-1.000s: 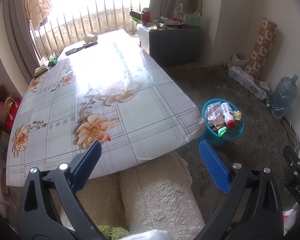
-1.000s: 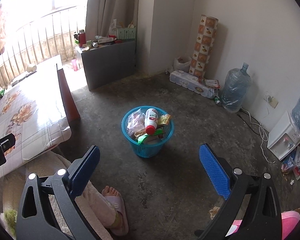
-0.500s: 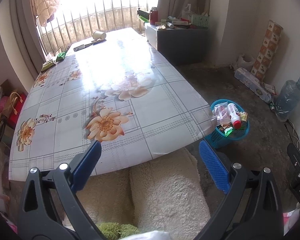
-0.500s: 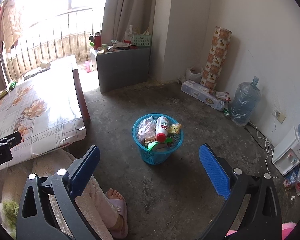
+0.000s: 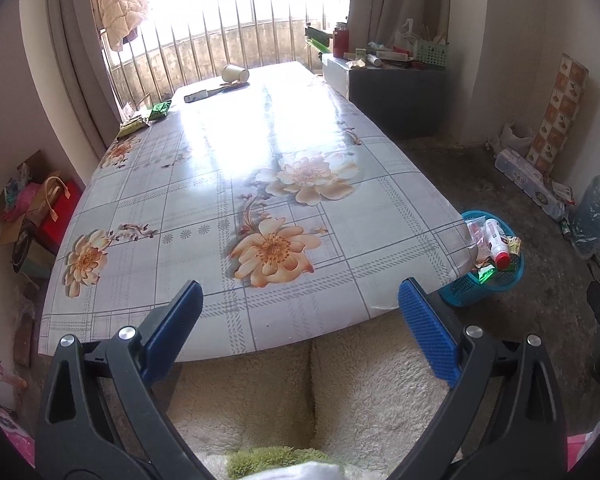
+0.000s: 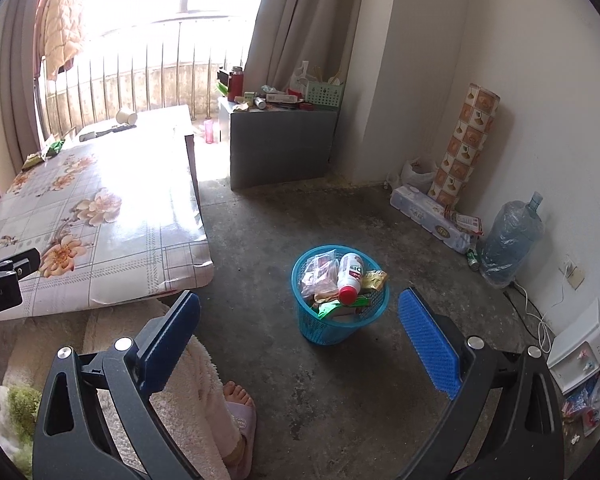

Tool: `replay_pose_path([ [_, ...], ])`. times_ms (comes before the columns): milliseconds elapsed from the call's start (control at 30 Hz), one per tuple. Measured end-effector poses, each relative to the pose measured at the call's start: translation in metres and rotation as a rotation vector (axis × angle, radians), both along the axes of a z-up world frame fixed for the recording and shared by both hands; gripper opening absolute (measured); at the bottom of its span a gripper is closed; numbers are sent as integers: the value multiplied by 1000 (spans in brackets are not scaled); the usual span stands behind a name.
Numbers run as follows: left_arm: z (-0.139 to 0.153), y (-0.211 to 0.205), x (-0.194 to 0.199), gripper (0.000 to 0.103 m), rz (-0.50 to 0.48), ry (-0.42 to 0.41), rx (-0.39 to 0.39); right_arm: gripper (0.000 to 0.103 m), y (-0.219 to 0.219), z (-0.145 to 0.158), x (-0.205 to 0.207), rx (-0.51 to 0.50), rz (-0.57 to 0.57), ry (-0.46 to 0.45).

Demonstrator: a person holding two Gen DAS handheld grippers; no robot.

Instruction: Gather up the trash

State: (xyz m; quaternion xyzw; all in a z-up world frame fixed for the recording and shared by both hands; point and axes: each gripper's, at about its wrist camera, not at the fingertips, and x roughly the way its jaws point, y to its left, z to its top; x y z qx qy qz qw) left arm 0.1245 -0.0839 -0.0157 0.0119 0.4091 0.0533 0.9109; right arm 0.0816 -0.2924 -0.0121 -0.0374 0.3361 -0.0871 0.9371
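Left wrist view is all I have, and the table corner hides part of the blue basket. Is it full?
Observer: The right wrist view shows the whole blue basket. It is heaped, with a white bottle lying on top, above the rim.
Operator: Is the right gripper carrying anything?
Observer: No. The right gripper is open and empty, facing the basket.
Operator: Anything on the floor near it?
Observer: A foot in a pink slipper rests on the floor, apart from the basket.
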Motion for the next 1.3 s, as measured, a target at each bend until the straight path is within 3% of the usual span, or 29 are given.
replay_pose_path([
  [367,3,25,-3,94,73,-12,3,97,14,2,10,9,52,-1],
  [1300,11,18,-5,94,43,-40,-13,97,16,2,9,11,54,-1],
])
